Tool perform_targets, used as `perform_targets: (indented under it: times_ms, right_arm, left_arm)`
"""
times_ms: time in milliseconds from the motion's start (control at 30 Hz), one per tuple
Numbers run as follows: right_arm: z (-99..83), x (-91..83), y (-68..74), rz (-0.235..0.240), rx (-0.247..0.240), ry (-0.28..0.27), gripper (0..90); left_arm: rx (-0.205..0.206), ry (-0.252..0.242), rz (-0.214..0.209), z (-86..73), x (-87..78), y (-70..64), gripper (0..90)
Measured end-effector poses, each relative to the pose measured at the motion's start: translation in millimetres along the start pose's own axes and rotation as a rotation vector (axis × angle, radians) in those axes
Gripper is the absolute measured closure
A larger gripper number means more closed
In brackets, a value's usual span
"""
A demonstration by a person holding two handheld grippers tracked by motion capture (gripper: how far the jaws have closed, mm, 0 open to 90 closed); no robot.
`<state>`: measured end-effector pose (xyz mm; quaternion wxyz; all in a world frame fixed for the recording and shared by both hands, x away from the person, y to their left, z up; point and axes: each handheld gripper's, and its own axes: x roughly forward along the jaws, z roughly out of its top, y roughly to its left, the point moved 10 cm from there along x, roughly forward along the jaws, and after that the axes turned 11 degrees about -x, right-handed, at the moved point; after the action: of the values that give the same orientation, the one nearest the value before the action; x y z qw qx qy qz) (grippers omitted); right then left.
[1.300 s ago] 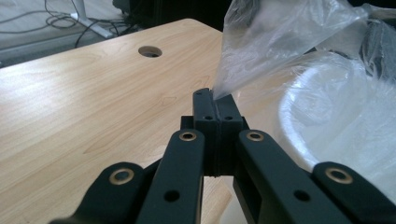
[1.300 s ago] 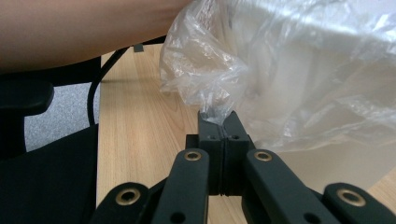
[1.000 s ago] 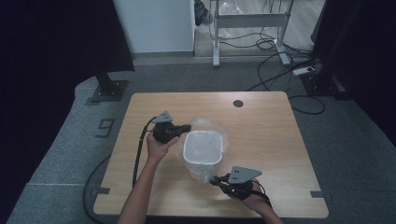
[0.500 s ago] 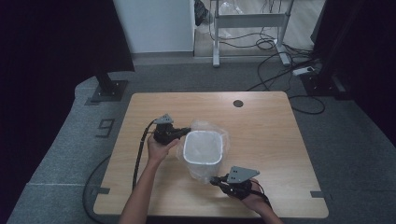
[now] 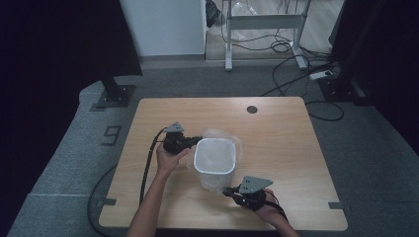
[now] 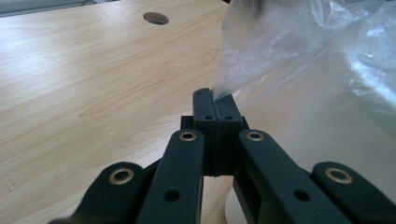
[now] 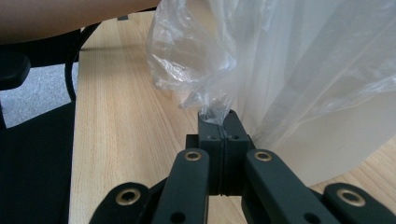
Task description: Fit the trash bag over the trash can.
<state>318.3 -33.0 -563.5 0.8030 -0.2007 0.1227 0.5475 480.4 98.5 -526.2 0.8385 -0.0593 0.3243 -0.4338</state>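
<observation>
White bin (image 5: 214,157) mid-surface (image 5: 286,143), lined with clear plastic bag (image 5: 232,143) (draped outside rim). Left gripper (image 5: 193,141) jaws pinched shut on bag's edge; right gripper (image 5: 228,191) likewise, low at near corner.

We see a white bin (image 5: 214,157) wrapped in a clear, glossy plastic bag (image 5: 236,144) near the middle of the light wood-grain tabletop (image 5: 286,138). Both our left gripper (image 5: 190,141) and right gripper (image 5: 229,191) are black with brass-coloured rivets, each topped by a grey plate. A dark round hole (image 5: 252,109) marks the tabletop's far edge. The floor (image 5: 375,148) is speckled grey.
</observation>
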Motion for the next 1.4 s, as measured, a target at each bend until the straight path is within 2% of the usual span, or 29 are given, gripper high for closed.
perform_targets:
  times_ms: [333,633,733,1167,1400]
  right_arm:
    - [-2.8,0.3,-0.7,0.002,0.004,0.012,89.0]
    - [-3.4,2.5,-0.1,0.008,0.002,0.018,89.0]
    - [-4.0,2.6,0.2,0.011,0.003,0.022,89.0]
    - [-8.2,4.0,0.4,0.013,-0.004,0.042,89.0]
    - [-7.9,3.6,-0.4,0.008,-0.001,0.036,88.7]
  left_arm:
    - [0.014,-0.028,0.006,-4.0,0.8,0.4,90.0]
    - [0.047,-0.076,0.025,-7.6,0.2,1.6,90.0]
    - [0.044,-0.083,0.022,-9.1,1.1,2.1,90.0]
    - [0.026,-0.044,0.029,-15.3,7.2,4.7,90.0]
    - [0.024,-0.044,0.031,-15.8,7.6,4.7,88.9]
